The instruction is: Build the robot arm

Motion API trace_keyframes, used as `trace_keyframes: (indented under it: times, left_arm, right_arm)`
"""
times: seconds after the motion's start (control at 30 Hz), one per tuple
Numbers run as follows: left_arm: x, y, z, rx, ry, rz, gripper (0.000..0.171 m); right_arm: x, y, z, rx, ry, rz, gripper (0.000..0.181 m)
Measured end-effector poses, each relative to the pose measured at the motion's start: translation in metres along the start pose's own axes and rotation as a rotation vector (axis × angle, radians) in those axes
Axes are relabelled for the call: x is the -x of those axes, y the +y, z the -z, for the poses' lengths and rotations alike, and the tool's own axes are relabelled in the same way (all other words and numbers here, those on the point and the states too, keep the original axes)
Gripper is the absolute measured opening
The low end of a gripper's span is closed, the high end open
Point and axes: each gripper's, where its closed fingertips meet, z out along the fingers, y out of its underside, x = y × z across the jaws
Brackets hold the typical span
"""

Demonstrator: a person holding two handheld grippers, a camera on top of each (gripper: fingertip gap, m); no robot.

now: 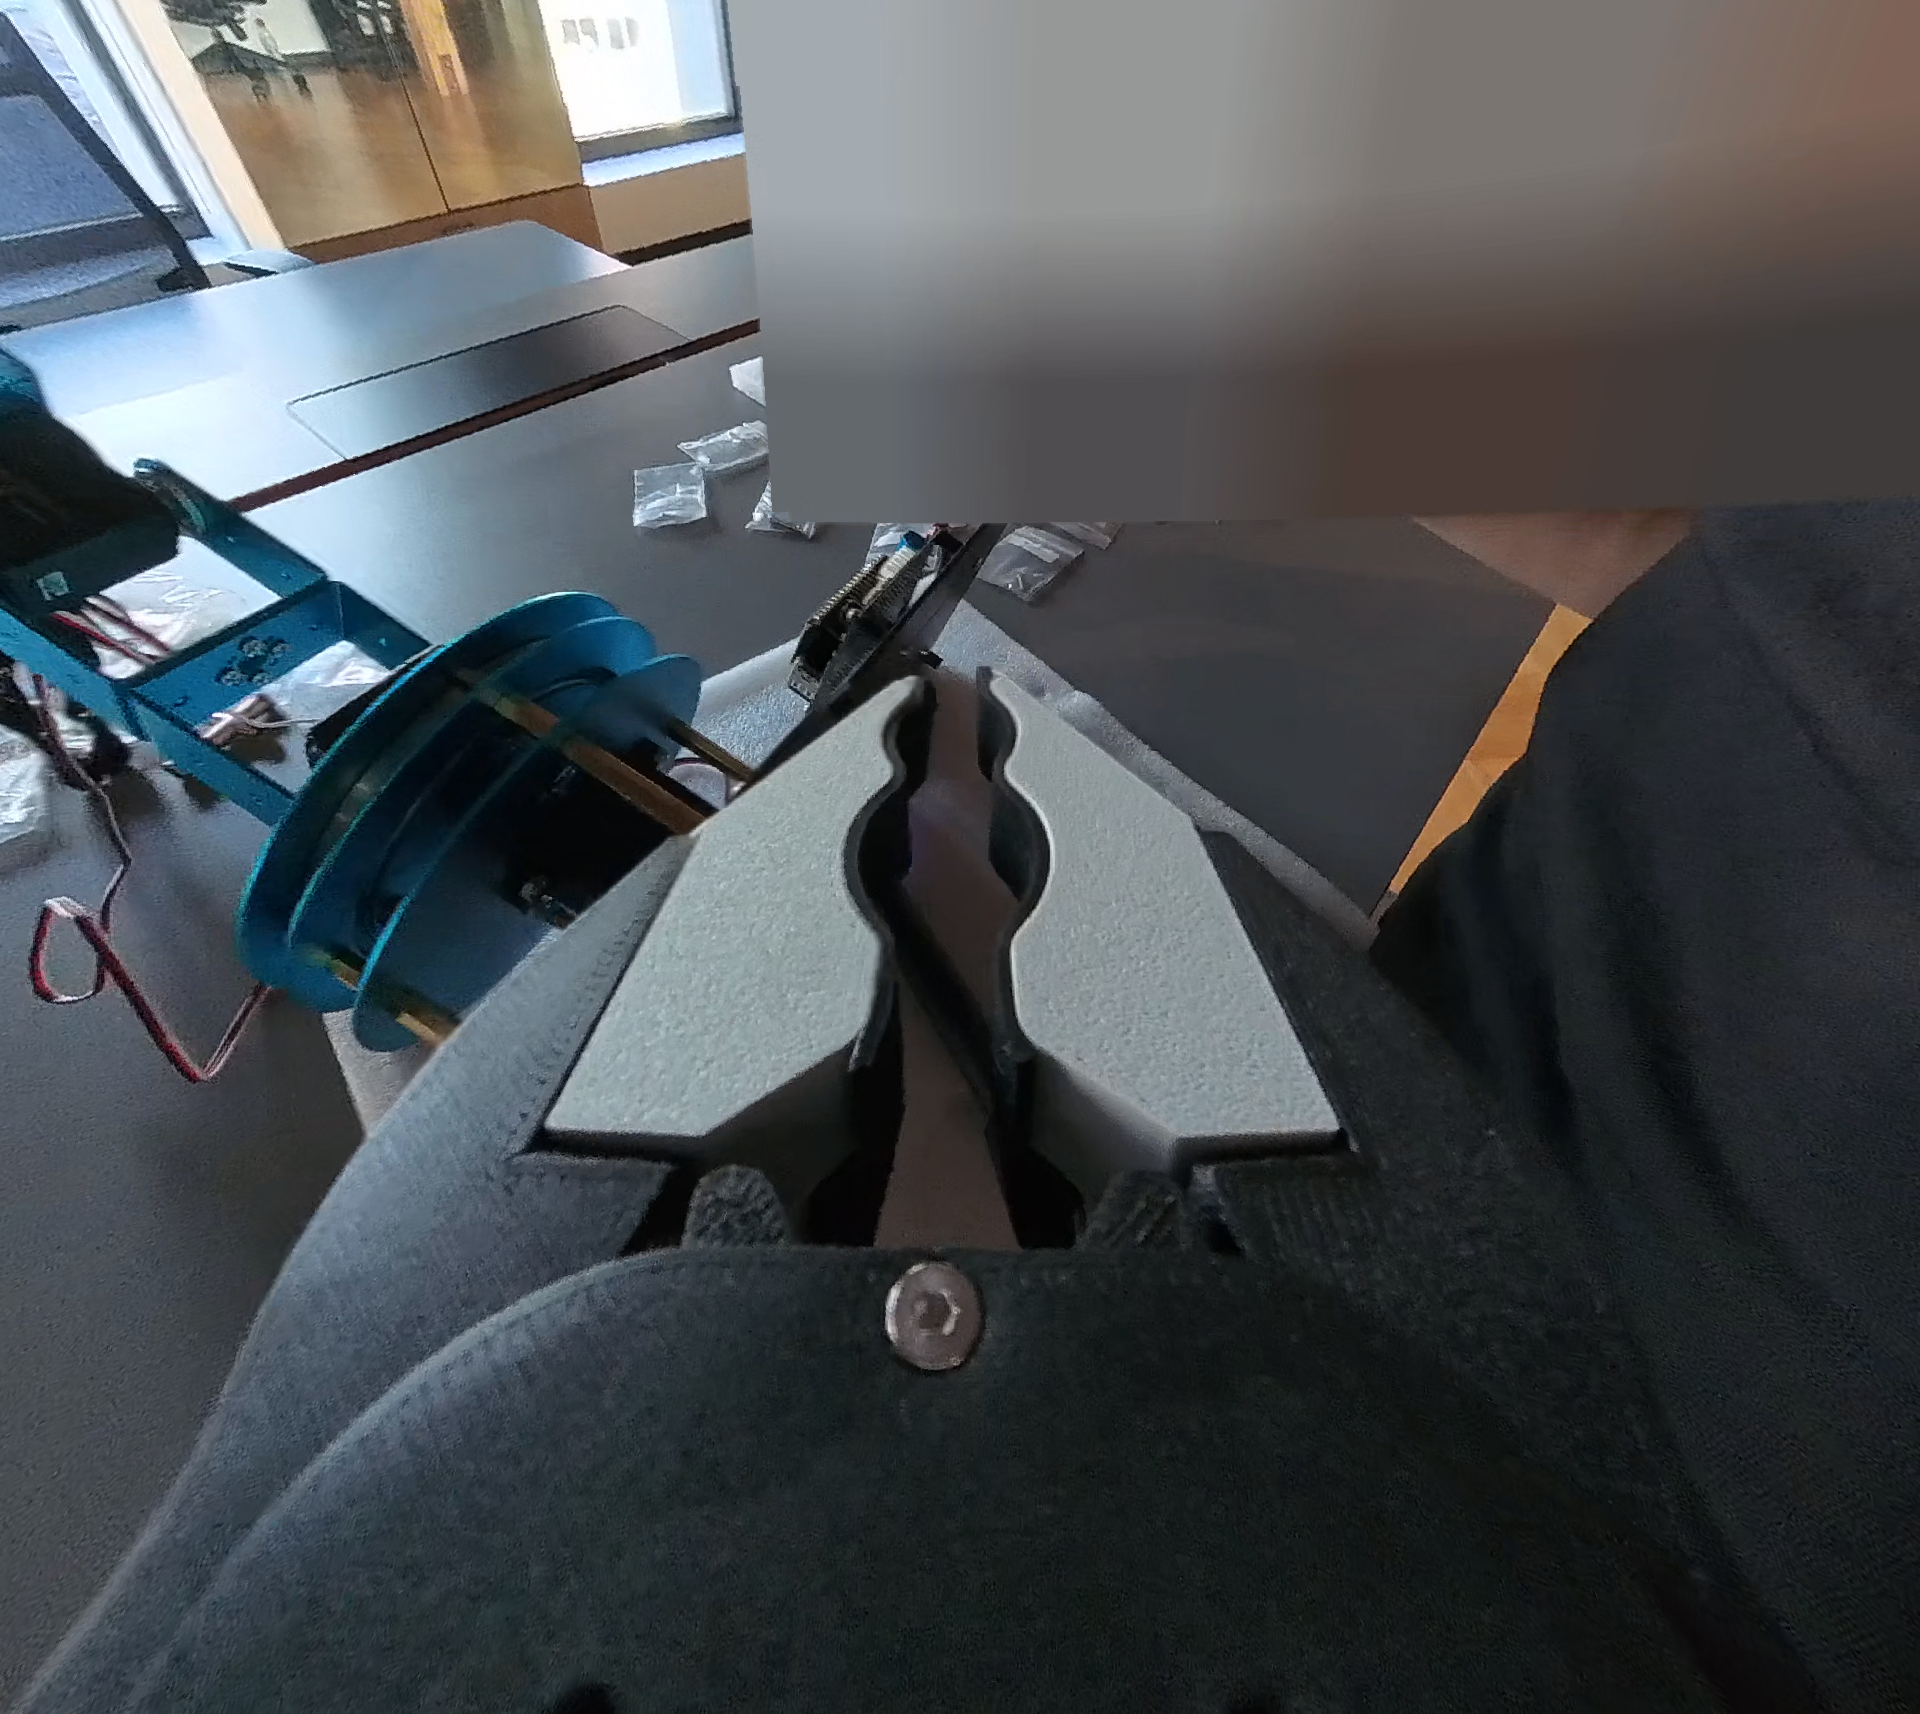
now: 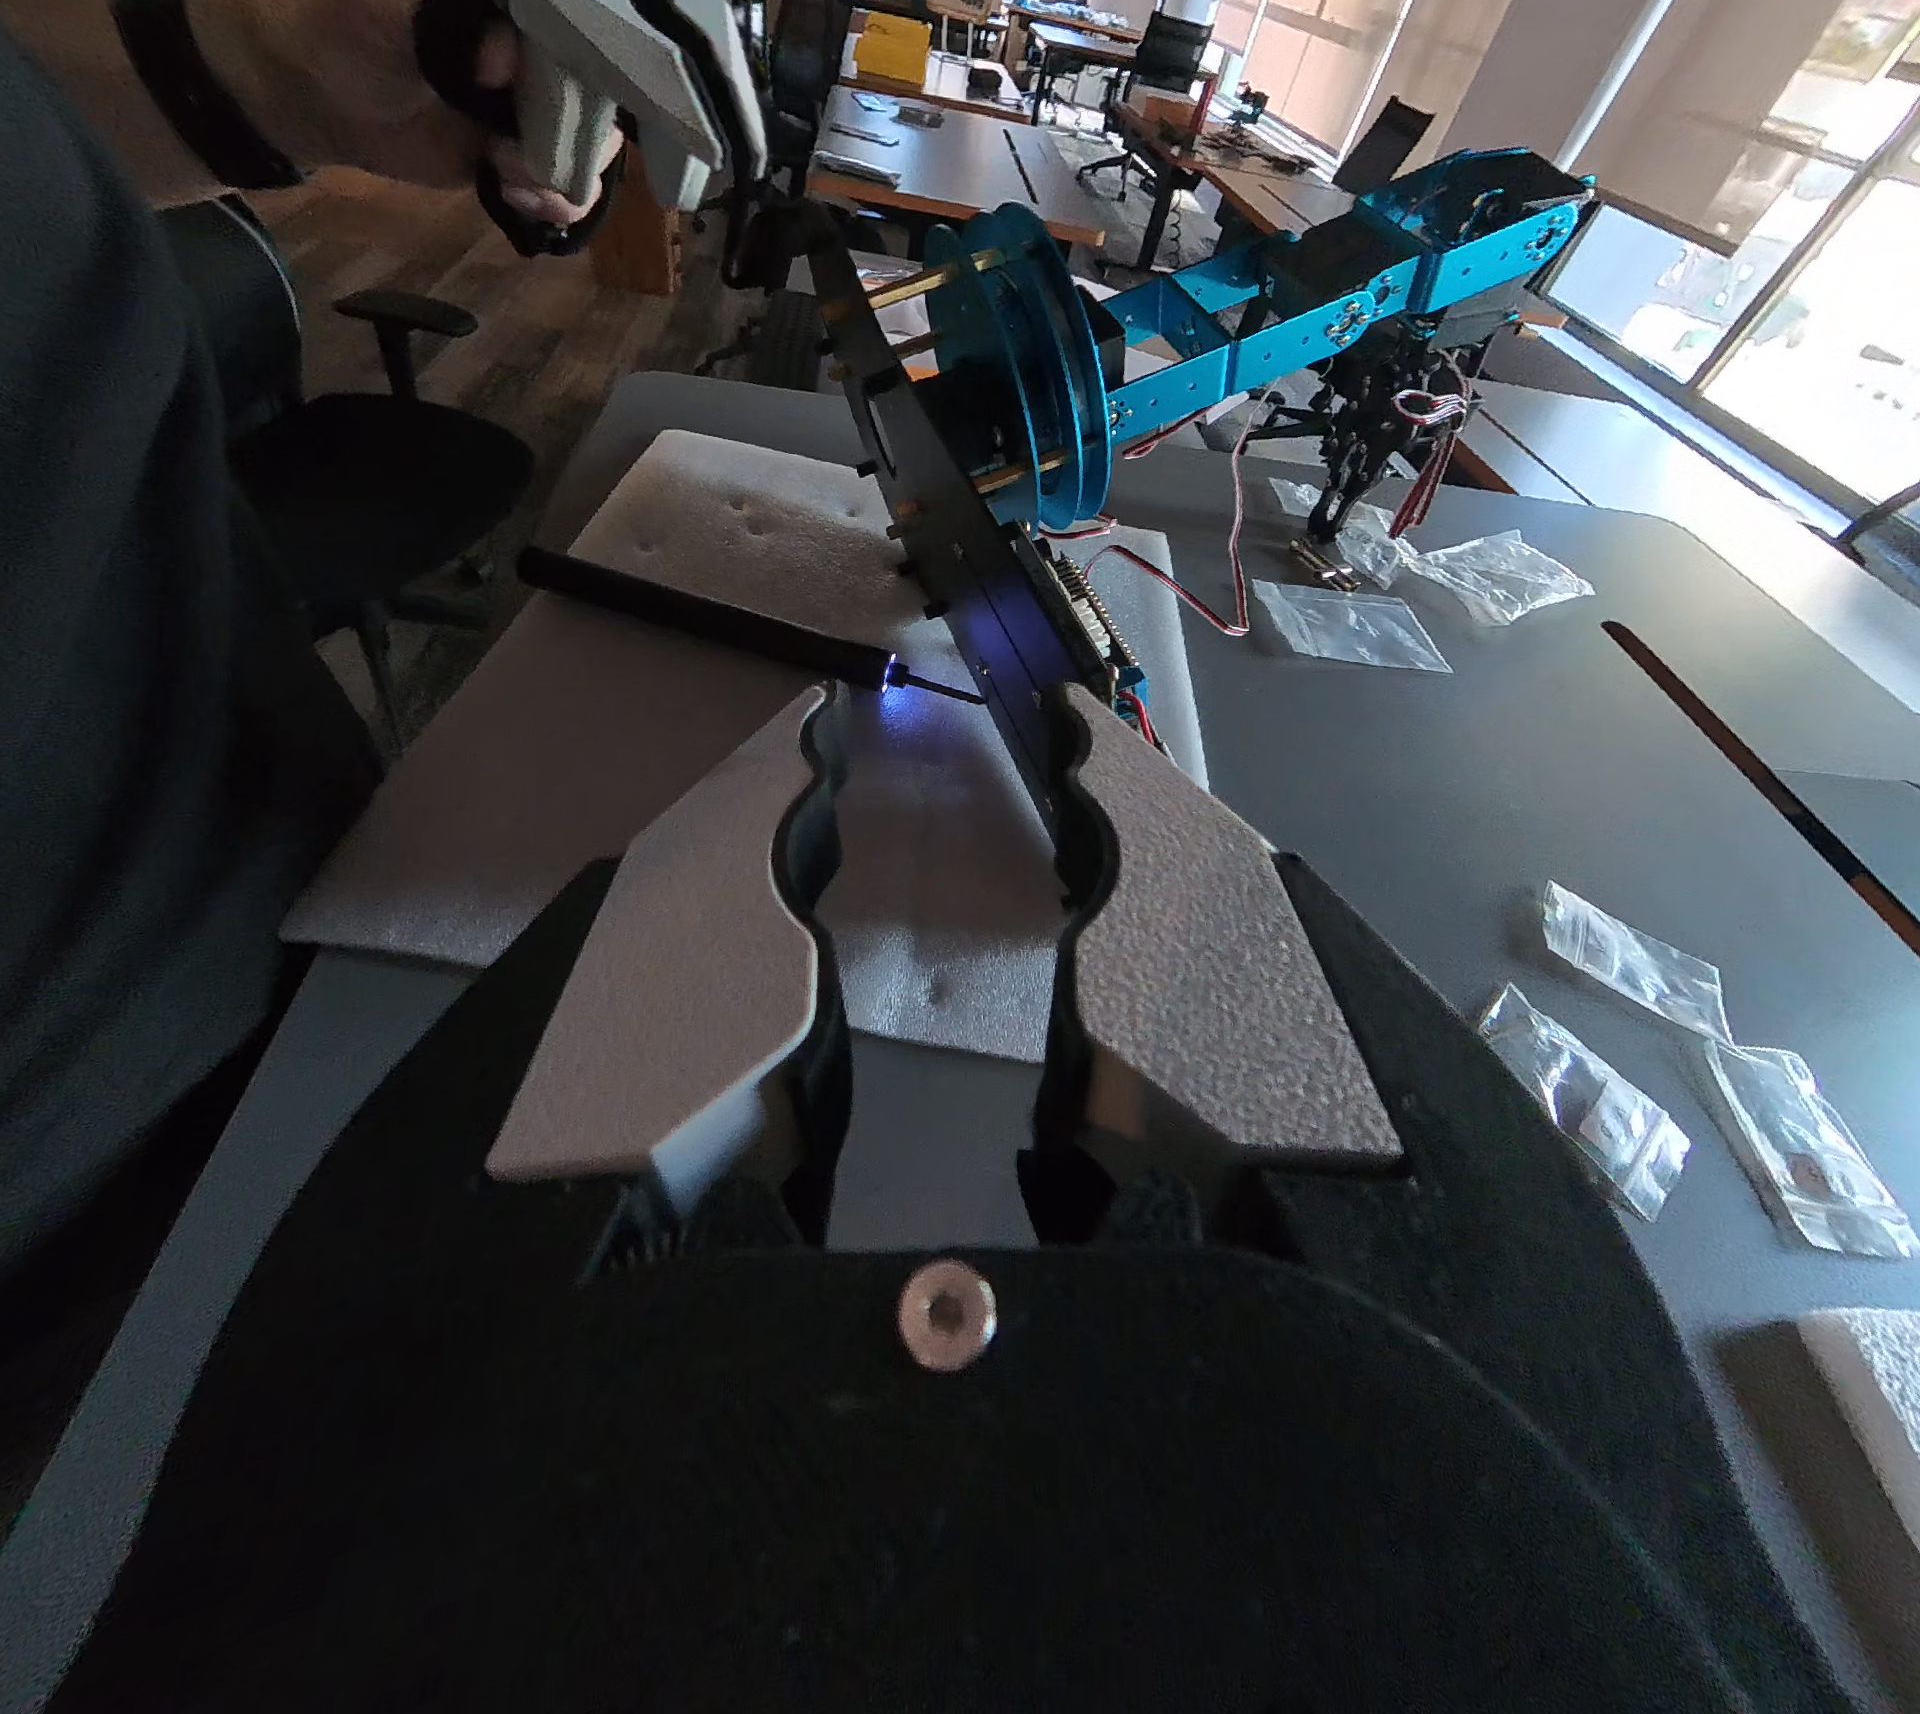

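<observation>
- On the desk (image 2: 1455,781), a blue robot arm (image 2: 1288,334) lies on its side, its black base plate (image 2: 935,501) standing on a foam sheet (image 2: 727,511).
- Right gripper (image 2: 945,719): fingers spread, holding nothing; the plate edge lies along one finger.
- A lit screwdriver (image 2: 707,615) has its tip against the plate, just beyond the other fingertip.
- Left gripper (image 1: 951,688): fingers nearly together above the plate; I cannot tell whether they pinch anything.

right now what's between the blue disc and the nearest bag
Between the blue disc and the bag, a red-and-white wire loops over the grey table. The right wrist view shows it.
</observation>
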Motion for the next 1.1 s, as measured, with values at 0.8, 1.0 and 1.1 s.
trace_keyframes:
  times: [0.8,1.0,1.1]
  left_arm:
    - [-0.016,0.122,-0.011,0.437,-0.129,0.201,0.044]
    - [-0.005,0.163,-0.028,0.594,-0.229,0.063,0.033]
    - [-0.005,0.164,-0.026,0.65,-0.217,0.083,0.033]
  right_arm:
    - [0.053,-0.027,-0.018,-0.188,-0.063,-0.309,0.027]
    - [0.062,-0.008,-0.045,-0.114,-0.022,-0.382,0.027]
    - [0.067,0.005,-0.062,-0.085,0.016,-0.477,0.028]
